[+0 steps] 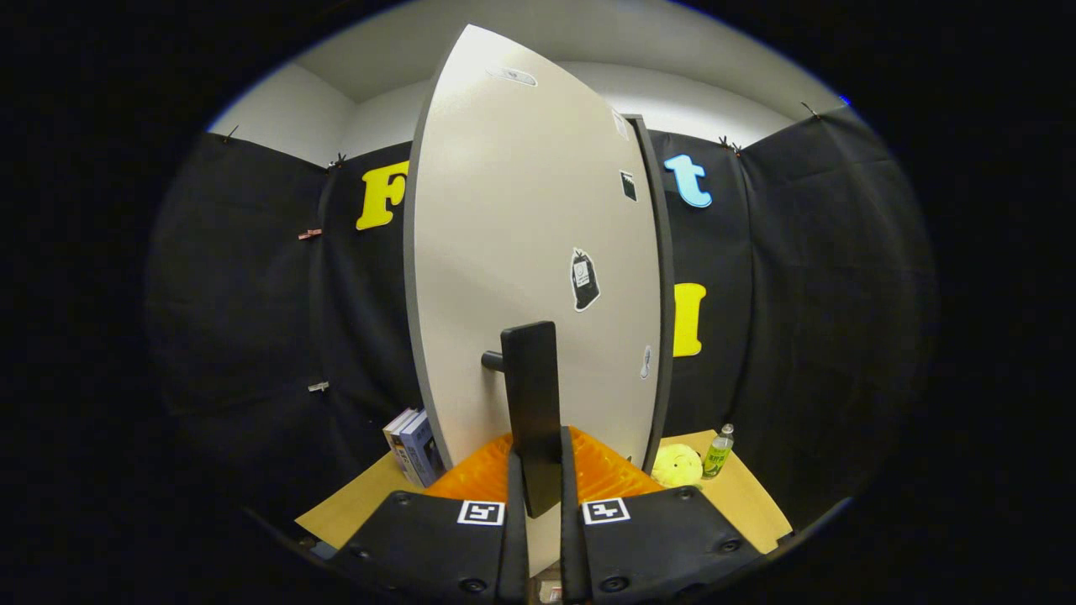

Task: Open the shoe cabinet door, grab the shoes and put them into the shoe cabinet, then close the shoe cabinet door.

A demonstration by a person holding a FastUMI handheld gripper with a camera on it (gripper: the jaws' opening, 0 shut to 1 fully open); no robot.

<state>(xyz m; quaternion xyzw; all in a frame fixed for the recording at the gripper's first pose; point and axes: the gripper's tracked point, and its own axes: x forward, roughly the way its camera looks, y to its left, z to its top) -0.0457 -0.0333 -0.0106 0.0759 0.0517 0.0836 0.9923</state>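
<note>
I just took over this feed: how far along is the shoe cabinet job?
Done: nothing that this view confirms. In hand: the claw is shut on the door handle of the shoe cabinet door. Whether this is the opening or the closing I cannot tell. Shoes unaccounted for.

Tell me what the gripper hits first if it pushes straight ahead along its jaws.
Nothing new: the gripper already has its jaws closed on the black door handle. Pushing on would probably press that handle into the white shoe cabinet door right behind it, though depth is unclear.

Table (748, 504): books (412, 445), plush (677, 465), bottle (719, 451).
</note>
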